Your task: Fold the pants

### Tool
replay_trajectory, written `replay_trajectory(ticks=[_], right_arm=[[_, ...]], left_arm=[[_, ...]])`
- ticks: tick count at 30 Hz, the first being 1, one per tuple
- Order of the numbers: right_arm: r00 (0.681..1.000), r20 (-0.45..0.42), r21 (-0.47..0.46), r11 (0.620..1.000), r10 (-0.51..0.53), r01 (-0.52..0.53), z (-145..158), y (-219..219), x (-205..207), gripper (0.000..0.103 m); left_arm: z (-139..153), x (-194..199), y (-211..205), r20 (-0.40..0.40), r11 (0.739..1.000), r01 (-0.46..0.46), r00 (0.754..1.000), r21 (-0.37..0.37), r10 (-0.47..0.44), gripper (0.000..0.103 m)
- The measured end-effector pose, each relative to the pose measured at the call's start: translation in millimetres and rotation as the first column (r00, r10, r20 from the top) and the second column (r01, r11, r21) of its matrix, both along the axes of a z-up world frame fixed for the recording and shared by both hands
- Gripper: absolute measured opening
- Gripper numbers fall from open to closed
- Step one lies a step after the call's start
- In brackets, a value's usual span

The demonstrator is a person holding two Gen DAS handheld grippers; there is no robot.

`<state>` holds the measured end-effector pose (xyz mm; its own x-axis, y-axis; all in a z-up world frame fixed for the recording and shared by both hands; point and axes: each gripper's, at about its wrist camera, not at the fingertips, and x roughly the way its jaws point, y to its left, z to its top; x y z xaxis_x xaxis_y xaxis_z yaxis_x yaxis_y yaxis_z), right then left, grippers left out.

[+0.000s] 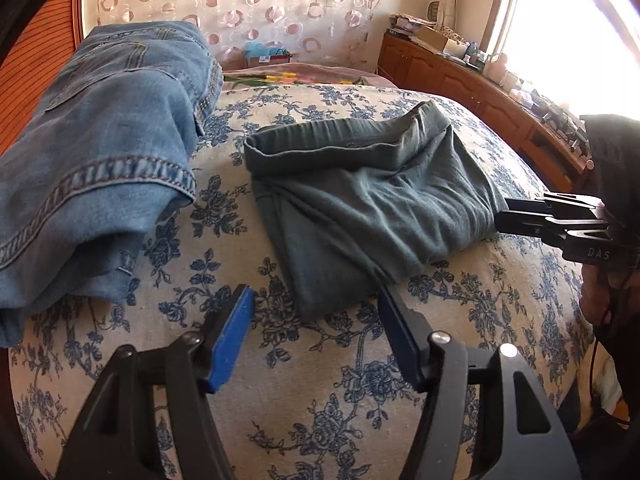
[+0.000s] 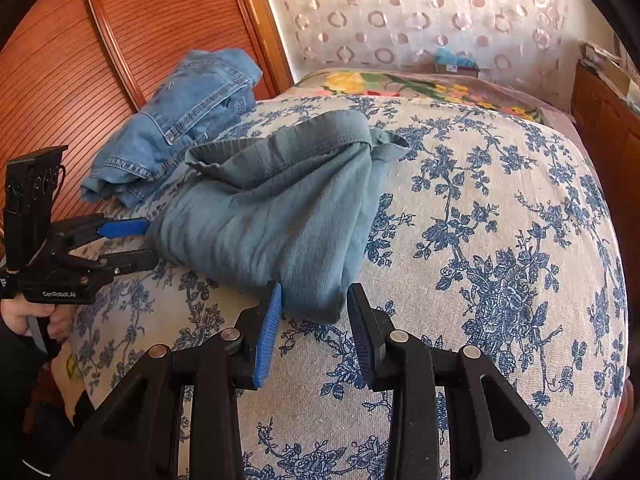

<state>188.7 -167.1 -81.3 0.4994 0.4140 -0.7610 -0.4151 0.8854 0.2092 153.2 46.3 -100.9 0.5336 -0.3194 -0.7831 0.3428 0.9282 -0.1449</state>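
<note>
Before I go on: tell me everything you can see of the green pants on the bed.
The green pants are soft grey-green knit, folded into a thick, wrinkled bundle. The ribbed waistband lies on top toward the far side, gaping slightly. They lie on the floral bedspread, right of the jeans and apart from them. Both tongs are open: the left tongs flank one near corner, and the right tongs flank another corner. Neither visibly grips them.

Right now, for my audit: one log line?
teal pants: folded on bed | left tool: open | right tool: open | jeans: aside
</note>
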Motion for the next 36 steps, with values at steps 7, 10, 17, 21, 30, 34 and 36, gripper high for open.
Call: replay_trajectory(ticks=[7,10,17,21,30,34,36], right_arm=[[1.0,0.003,-0.018,1.0,0.017,-0.016,-2.6,5.0,0.3,0.025],[1.0,0.017,-0.007,1.0,0.026,-0.026,0.7,3.7,-0.3,0.008],[0.998,0.066,0.005,1.0,-0.002,0.002,18.3,-8.8,-9.9,0.002],[0.997,0.076,0.006,1.0,-0.005,0.005,22.4,-11.2,-22.6,0.002],[0.996,0.084,0.018,1.0,-0.023,0.022,27.5,-13.0,-62.0,0.002],[0.996,0.081,0.028,0.999,-0.027,0.025,26.5,-14.1,-83.4,0.002],[0.997,0.076,0.03,0.999,-0.028,0.026,24.1,-14.7,-92.6,0.002]], left_arm=[[-0.4,1.1,-1.0,0.022,1.0,0.008,1.0,0.014,-0.008,0.039],[1.0,3.4,-3.6,0.025,1.0,0.025,0.999,0.008,-0.026,0.02],[10.7,0.2,0.4,0.057,1.0,0.027,0.998,-0.008,-0.026,0.003],[17.8,-8.2,9.0,0.071,0.999,0.022,0.997,-0.025,-0.02,0.002],[27.5,-40.6,13.2,0.096,0.999,0.027,0.995,-0.023,-0.025,0.002],[26.7,-59.9,10.5,0.096,0.999,0.039,0.995,-0.024,-0.037,0.002],[24.8,-69.9,10.9,0.091,0.999,0.042,0.995,-0.027,-0.04,0.002]])
